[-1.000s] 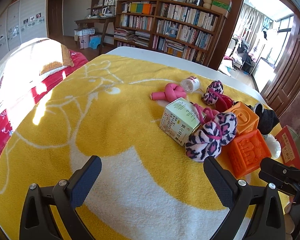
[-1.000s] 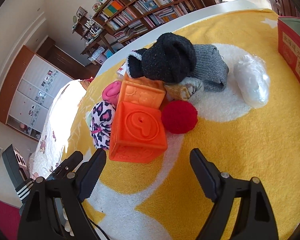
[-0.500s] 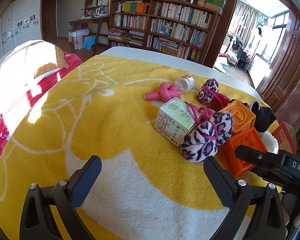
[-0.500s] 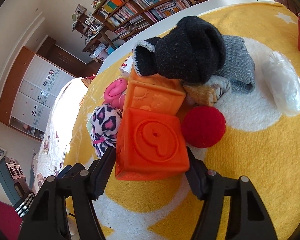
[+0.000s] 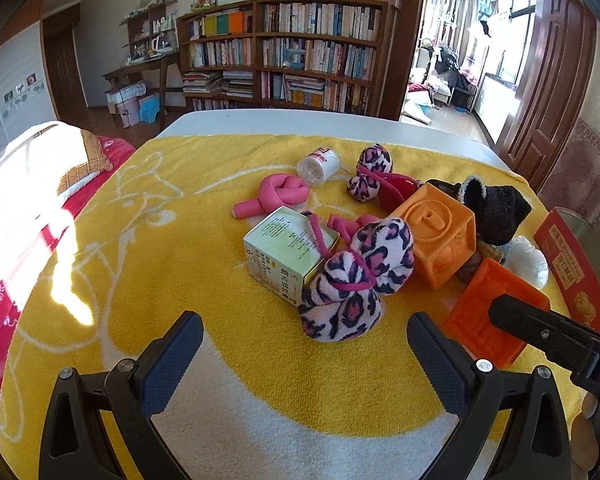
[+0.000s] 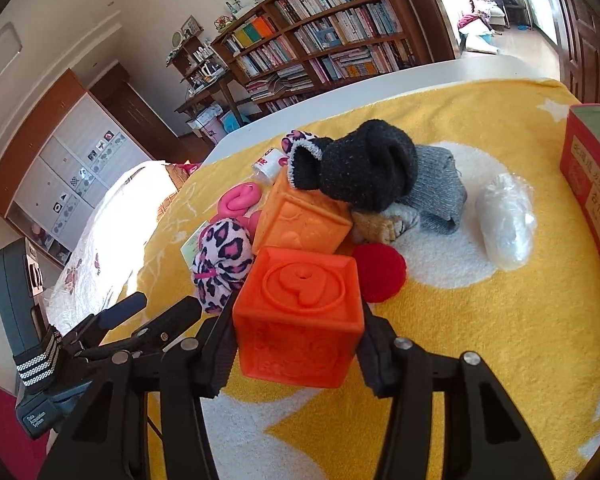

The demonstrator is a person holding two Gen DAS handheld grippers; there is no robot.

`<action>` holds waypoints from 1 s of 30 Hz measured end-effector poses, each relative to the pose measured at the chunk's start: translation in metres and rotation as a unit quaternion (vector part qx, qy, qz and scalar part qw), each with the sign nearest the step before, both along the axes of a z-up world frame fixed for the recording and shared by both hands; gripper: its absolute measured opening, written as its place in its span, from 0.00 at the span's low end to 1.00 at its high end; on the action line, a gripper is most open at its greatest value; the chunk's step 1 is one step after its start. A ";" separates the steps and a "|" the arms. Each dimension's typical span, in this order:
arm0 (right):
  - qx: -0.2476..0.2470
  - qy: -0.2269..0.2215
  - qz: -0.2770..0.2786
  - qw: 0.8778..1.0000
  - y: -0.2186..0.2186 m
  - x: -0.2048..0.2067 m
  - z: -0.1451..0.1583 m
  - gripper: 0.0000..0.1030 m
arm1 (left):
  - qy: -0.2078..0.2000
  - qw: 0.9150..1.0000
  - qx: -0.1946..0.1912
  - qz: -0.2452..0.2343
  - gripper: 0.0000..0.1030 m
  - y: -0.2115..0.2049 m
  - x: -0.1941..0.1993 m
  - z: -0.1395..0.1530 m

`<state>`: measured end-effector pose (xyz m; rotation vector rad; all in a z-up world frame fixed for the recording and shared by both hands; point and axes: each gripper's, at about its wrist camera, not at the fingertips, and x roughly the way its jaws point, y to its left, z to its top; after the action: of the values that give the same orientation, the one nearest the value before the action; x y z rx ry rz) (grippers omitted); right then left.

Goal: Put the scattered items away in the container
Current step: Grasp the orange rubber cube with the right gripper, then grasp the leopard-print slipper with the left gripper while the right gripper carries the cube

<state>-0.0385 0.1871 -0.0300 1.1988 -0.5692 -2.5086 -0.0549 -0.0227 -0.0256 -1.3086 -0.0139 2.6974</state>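
Right wrist view shows a yellow blanket [image 6: 480, 340] with a red box [image 6: 592, 184] at its far right edge. Left of the box, the right gripper [image 6: 298, 344] is closing on an orange cube [image 6: 300, 312], pads against both sides. Further left, the left gripper [image 5: 304, 356] stands wide open and empty.

White worktop [image 5: 284, 120] is carrying a yellow towel [image 5: 148, 240]. Lying on it around the pale orange cube [image 5: 440, 232]: green box [image 5: 284, 252] left, red container [image 5: 572, 264] right, pink knot [image 5: 276, 196] behind-left.
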 end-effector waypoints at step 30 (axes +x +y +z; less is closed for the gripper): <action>0.028 0.061 -0.024 0.997 0.024 0.024 0.007 0.54 | -0.011 0.998 0.053 -0.029 0.41 0.026 -0.001 -0.002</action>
<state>-0.0149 0.2112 -0.0228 1.0544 -0.5050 -2.6324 -0.0559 0.0034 -0.0273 -1.2869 -0.1161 2.5954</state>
